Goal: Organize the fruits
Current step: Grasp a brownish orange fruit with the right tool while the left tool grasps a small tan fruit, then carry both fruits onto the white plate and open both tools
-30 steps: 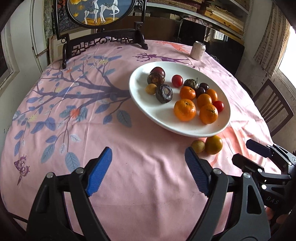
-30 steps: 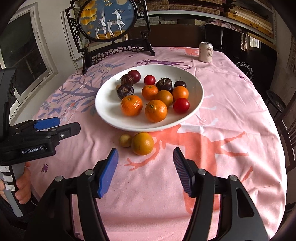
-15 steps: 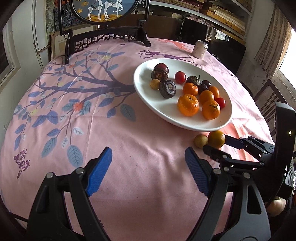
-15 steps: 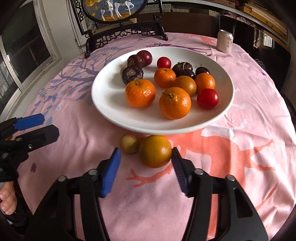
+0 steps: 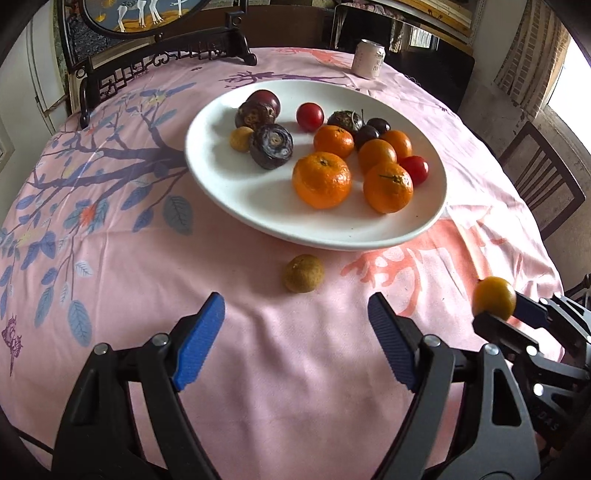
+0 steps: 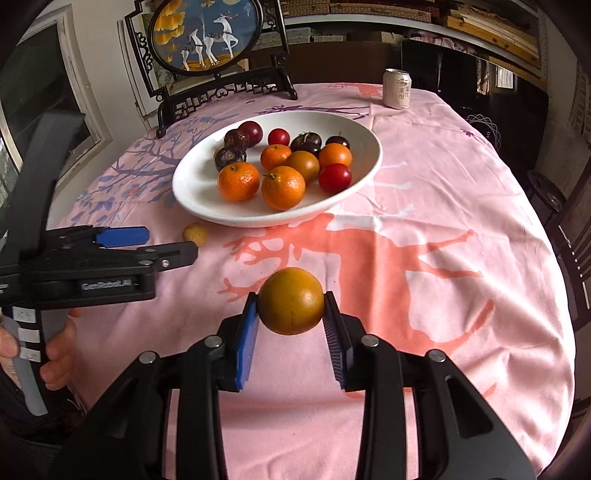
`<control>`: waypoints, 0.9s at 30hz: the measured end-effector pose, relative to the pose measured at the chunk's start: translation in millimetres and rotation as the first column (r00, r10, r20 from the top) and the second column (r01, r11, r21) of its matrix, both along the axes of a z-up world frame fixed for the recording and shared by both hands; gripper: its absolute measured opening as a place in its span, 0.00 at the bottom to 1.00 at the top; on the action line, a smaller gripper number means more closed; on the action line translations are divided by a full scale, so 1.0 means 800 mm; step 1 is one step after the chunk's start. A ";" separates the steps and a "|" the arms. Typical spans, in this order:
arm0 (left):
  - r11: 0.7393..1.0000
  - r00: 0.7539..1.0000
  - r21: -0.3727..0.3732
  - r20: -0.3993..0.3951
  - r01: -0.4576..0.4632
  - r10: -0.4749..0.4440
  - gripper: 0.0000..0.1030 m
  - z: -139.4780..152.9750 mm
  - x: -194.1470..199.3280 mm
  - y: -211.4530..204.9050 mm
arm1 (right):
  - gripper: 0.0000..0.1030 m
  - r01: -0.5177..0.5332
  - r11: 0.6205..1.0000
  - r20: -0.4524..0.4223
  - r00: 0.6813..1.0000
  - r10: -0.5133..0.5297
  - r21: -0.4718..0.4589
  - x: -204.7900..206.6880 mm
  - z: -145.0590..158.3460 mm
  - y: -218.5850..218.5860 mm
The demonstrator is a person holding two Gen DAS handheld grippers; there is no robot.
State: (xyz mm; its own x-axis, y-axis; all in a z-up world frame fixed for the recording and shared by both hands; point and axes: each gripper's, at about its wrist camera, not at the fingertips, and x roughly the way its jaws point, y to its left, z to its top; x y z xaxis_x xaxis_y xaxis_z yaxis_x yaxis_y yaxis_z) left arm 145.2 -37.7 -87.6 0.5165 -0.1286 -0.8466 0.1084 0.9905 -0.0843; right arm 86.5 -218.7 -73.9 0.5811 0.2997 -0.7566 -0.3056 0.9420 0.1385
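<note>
1. Fruit fills the far half of a broad, glossy white plate [image 6: 184, 192]: dimpled orange mandarins [image 6: 238, 181], smooth red cherry tomatoes [image 6: 334, 178], and dark wrinkled purple rounds [image 5: 271, 146] whose kind is hard to tell.
2. The right claw [image 6: 291, 314] is pinching a smooth, round, greenish-orange fruit [image 6: 290, 301] between its ribbed blue pads [image 6: 245, 341], clear of the cloth and near the plate's front rim. Its jaws have just been closing onto that fruit.
3. In the left wrist view the same fruit [image 5: 494, 298] shows at the right edge, half covered by black claw parts.
4. The left claw [image 5: 295, 339] is spread wide with nothing between its jaws; they have just been narrowing a little. Its blue pads [image 5: 197, 347] are finely ridged, on matte black arms.
5. A small, rough-skinned tan fruit [image 5: 303, 273] lies alone on the bench, just in front of the plate rim and ahead of the left claw.
6. The bench is round and draped in soft pink cloth [image 6: 461, 229], slightly creased, printed with blue-leaved branches and coral deer.
7. A pale metal can [image 6: 396, 89] stands upright at the far edge; its label is too small to read.
8. A carved dark stand with a round painted panel [image 6: 205, 33] is cut off by the top of the left wrist view.
9. A hand [image 6: 55, 343] grips the left handle, mostly hidden at the left edge.
</note>
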 end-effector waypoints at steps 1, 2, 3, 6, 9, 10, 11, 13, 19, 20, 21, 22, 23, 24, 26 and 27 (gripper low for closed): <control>1.000 1.000 0.009 -0.005 0.002 -0.001 0.70 -0.005 0.004 -0.005 | 0.34 0.007 1.000 0.002 1.000 -0.007 0.007 -0.002 0.001 -0.006; 1.000 1.000 0.017 -0.014 0.001 -0.001 0.62 -0.009 0.008 -0.008 | 0.34 0.014 1.000 0.005 1.000 -0.014 0.016 -0.003 0.002 -0.011; 1.000 1.000 0.017 -0.026 -0.003 0.003 0.55 -0.013 0.012 -0.010 | 0.34 0.019 1.000 0.008 1.000 -0.019 0.022 -0.004 0.003 -0.015; 1.000 1.000 0.020 -0.008 -0.017 0.017 0.46 -0.015 0.019 -0.011 | 0.34 0.025 0.999 0.009 1.000 -0.025 0.038 -0.004 0.003 -0.023; 0.999 1.000 0.028 -0.004 -0.027 0.027 0.25 -0.014 0.020 -0.009 | 0.34 0.023 0.999 0.001 1.000 -0.023 0.049 -0.003 0.000 -0.024; 1.000 1.000 0.014 -0.006 -0.024 0.025 0.25 -0.012 0.018 -0.007 | 0.34 0.021 0.998 -0.001 1.000 -0.021 0.053 -0.003 0.000 -0.024; 1.000 1.000 0.006 0.001 -0.022 0.022 0.25 -0.008 0.013 -0.007 | 0.34 0.018 0.998 -0.001 1.000 -0.018 0.055 -0.003 0.001 -0.023; 1.000 0.999 0.015 0.034 -0.017 0.016 0.25 0.003 0.002 -0.007 | 0.34 0.010 0.998 0.003 1.000 -0.010 0.054 -0.003 0.003 -0.019; 1.000 0.996 -0.014 0.092 0.016 -0.015 0.25 0.037 -0.025 -0.002 | 0.34 -0.012 0.999 0.020 1.000 0.011 0.050 -0.004 0.013 -0.004; 1.000 0.995 -0.021 0.098 0.021 -0.019 0.25 0.042 -0.028 0.000 | 0.34 -0.013 0.999 0.023 1.000 0.012 0.048 -0.004 0.016 -0.001; 0.999 0.994 -0.029 0.104 0.025 -0.021 0.25 0.048 -0.029 0.002 | 0.34 -0.014 0.999 0.025 1.000 0.013 0.047 -0.003 0.018 0.002; 0.999 0.994 -0.034 0.111 0.027 -0.023 0.25 0.052 -0.031 0.005 | 0.34 -0.016 0.999 0.026 1.000 0.015 0.046 -0.001 0.020 0.004; 0.999 0.992 -0.033 0.120 0.028 -0.024 0.25 0.057 -0.031 0.008 | 0.34 -0.018 0.999 0.027 0.999 0.017 0.044 0.001 0.022 0.007; 0.999 0.992 -0.030 0.128 0.026 -0.022 0.25 0.062 -0.029 0.011 | 0.34 -0.021 0.999 0.028 0.999 0.020 0.044 0.004 0.024 0.010; 0.999 0.991 -0.025 0.133 0.023 -0.020 0.25 0.071 -0.020 0.018 | 0.34 -0.033 0.999 0.033 0.999 0.032 0.040 0.012 0.031 0.016; 1.000 0.990 -0.023 0.136 0.022 -0.018 0.25 0.077 -0.011 0.022 | 0.34 -0.040 0.998 0.038 0.999 0.039 0.038 0.018 0.035 0.019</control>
State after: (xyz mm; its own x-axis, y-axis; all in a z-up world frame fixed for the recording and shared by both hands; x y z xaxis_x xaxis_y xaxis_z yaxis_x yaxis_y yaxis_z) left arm 136.4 -20.1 -25.8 0.6238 -0.1598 -0.7651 0.1403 0.9859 -0.0915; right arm 101.1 -203.2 -45.7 0.5957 0.3518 -0.7221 -0.3480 0.9233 0.1627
